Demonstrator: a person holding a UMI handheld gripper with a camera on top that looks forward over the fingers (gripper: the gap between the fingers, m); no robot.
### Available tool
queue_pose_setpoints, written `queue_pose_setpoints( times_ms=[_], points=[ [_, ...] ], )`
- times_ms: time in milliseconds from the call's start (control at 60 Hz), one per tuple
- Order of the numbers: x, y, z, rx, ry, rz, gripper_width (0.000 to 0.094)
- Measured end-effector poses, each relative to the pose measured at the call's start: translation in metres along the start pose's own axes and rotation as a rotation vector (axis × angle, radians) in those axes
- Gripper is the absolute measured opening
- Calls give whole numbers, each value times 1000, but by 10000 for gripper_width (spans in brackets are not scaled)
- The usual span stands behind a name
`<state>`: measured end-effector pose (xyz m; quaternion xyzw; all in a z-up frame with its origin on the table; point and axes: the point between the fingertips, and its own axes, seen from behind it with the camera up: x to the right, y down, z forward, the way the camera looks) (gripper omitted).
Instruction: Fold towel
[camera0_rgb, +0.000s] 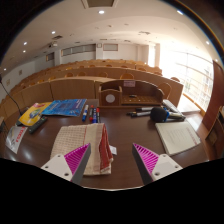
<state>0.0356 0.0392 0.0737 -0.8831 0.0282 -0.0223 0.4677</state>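
A striped towel (92, 145), cream with a red band, lies folded on the dark brown table (130, 135) just ahead of and partly between the fingers, nearer the left one. My gripper (112, 160) is open, its two pink-padded fingers spread wide above the table; the left finger (75, 160) overlaps the towel's near edge, the right finger (148, 158) is over bare table. Nothing is held.
A white sheet or cloth (178, 137) lies at the right. A blue item (62, 107) and yellow item (30, 116) lie at the far left, small bottles (90, 115) behind the towel, a wooden box (111, 96) and dark gear (160, 113) farther back. Rows of lecture-hall desks lie beyond.
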Motion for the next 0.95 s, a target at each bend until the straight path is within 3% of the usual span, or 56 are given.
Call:
queue_pose_setpoints(
  times_ms=[383, 667, 950],
  points=[
    [-68, 10, -166, 44, -101, -120, 850],
    [-106, 54, -280, 73, -55, -107, 851],
    [-120, 87, -349, 74, -5, -102, 852]
  ],
)
